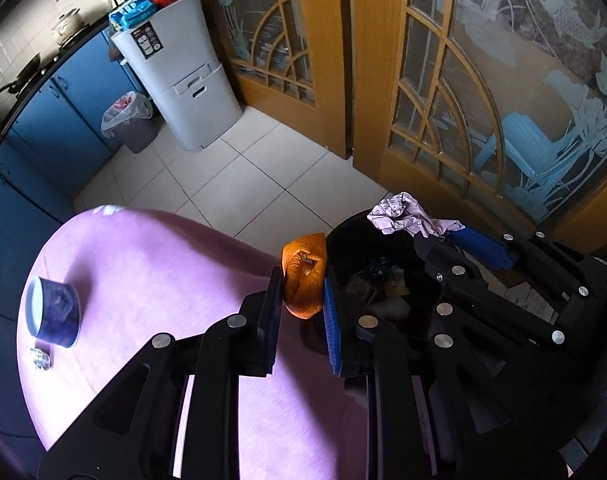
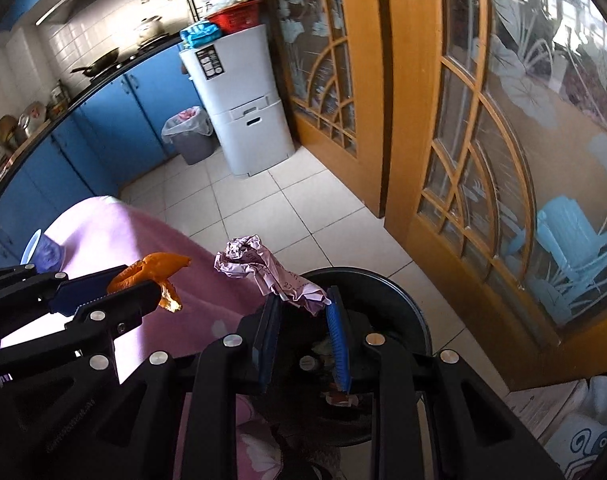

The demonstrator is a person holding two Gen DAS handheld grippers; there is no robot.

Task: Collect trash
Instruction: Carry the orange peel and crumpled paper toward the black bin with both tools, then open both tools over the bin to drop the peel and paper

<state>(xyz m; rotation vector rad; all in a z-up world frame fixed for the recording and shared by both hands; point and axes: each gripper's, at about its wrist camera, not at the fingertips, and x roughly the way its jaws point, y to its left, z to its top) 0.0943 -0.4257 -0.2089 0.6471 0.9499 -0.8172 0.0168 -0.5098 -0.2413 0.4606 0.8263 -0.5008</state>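
- As both grippers hang by the black bin [image 2: 399, 292], the left gripper [image 1: 302, 292] pinches an orange peel [image 1: 305, 276] just beside its rim.
- The right gripper [image 2: 303, 308] clamps crumpled paper [image 2: 263, 266] above the rim.
- Both scraps look light, soft and easily crushed; a mid-body pinch should serve.
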